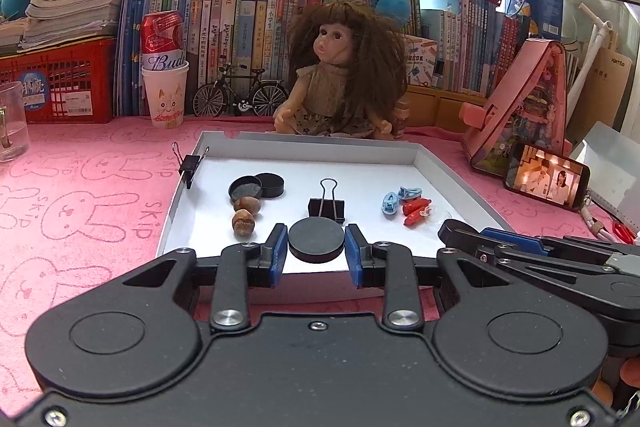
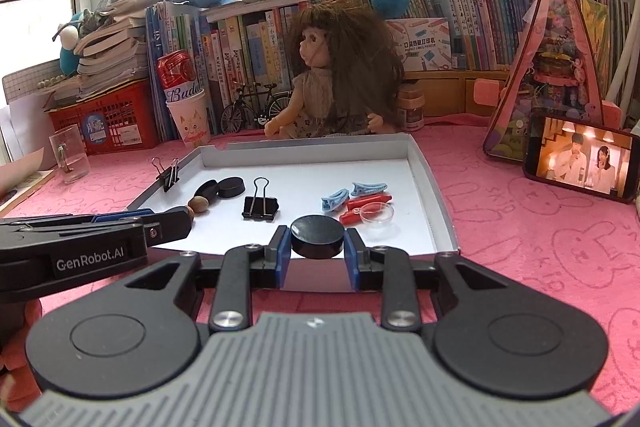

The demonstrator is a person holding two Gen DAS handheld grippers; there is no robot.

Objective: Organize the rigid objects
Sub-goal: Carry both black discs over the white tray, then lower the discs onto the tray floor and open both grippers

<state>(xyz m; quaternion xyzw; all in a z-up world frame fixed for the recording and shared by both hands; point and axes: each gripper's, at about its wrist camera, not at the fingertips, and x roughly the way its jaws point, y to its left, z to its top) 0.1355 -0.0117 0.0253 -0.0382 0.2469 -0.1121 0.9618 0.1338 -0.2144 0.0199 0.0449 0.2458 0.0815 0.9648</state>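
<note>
A white shallow tray (image 1: 304,141) (image 2: 430,183) lies on the pink cloth. My left gripper (image 1: 316,247) holds a black round disc (image 1: 316,239) between its blue pads over the tray's near edge. My right gripper (image 2: 317,245) holds another black disc (image 2: 317,235) the same way. In the tray lie two black round lids (image 1: 258,185) (image 2: 224,188), two nuts (image 1: 245,214), a black binder clip (image 1: 326,209) (image 2: 259,207), two blue clips (image 1: 402,198) (image 2: 352,193), red clips (image 1: 416,211) (image 2: 362,207) and a small clear dish (image 2: 377,215). Another binder clip (image 1: 190,165) (image 2: 168,174) grips the tray's left rim.
A doll (image 1: 344,75) (image 2: 332,75) sits behind the tray. A paper cup with a red can (image 1: 165,67) (image 2: 186,99), a model bicycle (image 1: 240,93), a glass (image 1: 12,123) (image 2: 72,153), a phone (image 1: 546,177) (image 2: 580,157), a pink case (image 1: 520,107) and books stand around.
</note>
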